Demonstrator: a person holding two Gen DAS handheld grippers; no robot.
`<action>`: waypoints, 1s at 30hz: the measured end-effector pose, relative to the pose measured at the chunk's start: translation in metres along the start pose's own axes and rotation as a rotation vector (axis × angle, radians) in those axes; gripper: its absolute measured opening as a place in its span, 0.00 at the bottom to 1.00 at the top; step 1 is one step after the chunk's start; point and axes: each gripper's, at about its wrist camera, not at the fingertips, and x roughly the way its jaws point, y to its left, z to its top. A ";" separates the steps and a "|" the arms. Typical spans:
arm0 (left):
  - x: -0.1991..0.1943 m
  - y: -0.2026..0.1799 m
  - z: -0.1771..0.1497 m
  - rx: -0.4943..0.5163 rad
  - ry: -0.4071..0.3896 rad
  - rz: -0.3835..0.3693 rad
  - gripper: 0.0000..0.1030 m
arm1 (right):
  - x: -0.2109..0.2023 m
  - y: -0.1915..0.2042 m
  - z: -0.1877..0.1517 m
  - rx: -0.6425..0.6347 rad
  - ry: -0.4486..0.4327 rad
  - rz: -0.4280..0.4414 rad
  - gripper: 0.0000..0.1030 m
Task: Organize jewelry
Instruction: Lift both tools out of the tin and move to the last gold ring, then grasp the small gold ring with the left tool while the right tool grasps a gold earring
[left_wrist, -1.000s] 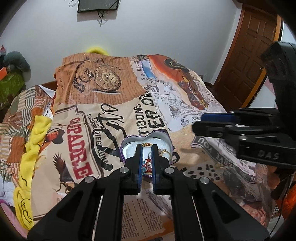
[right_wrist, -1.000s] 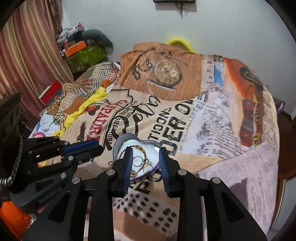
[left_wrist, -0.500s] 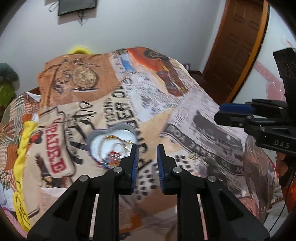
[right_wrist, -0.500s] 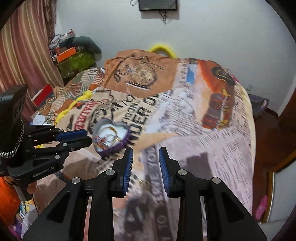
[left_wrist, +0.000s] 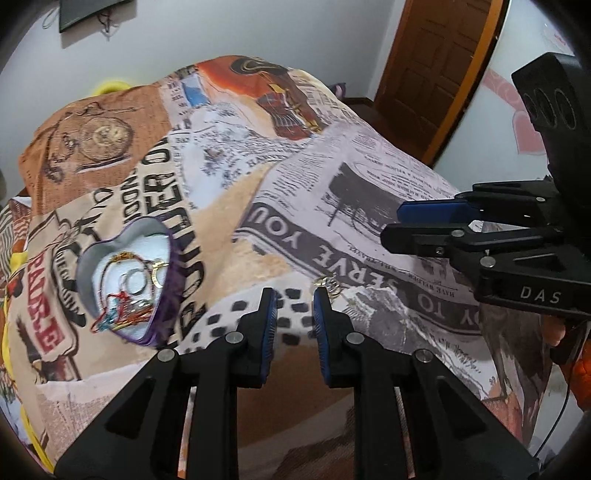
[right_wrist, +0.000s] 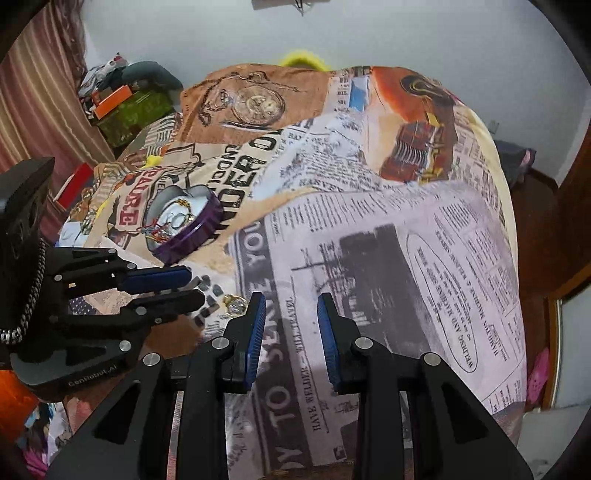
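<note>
A purple heart-shaped tin (left_wrist: 162, 295) lies open on the bed, holding gold chains, rings and a red bracelet; it also shows in the right wrist view (right_wrist: 192, 229). A small gold ring piece (left_wrist: 328, 285) lies loose on the blanket; it also shows in the right wrist view (right_wrist: 235, 305). My left gripper (left_wrist: 294, 295) is open and empty, its right fingertip just beside the loose piece. My right gripper (right_wrist: 291, 301) is open and empty, over the newspaper-print blanket to the right of the piece.
The bed is covered by a printed newspaper-pattern blanket (right_wrist: 369, 240). A brown door (left_wrist: 436, 74) stands at the right. Clutter and a green box (right_wrist: 129, 110) sit by the striped curtain at the far left. Yellow cloth (left_wrist: 14, 258) lies at the left bed edge.
Both grippers have swung right, away from the heart tin, which now sits to their left. The left gripper's jaws have opened wider and now stand beside the loose gold piece.
</note>
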 end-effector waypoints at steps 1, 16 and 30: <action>0.001 -0.001 0.001 0.003 0.003 -0.005 0.19 | 0.001 -0.003 -0.001 0.007 0.003 0.003 0.25; 0.016 -0.018 0.009 0.045 0.034 -0.021 0.19 | 0.001 -0.017 -0.010 0.026 0.001 0.016 0.25; 0.023 -0.020 0.010 0.031 0.037 -0.008 0.18 | 0.000 -0.020 -0.015 0.032 0.002 0.015 0.25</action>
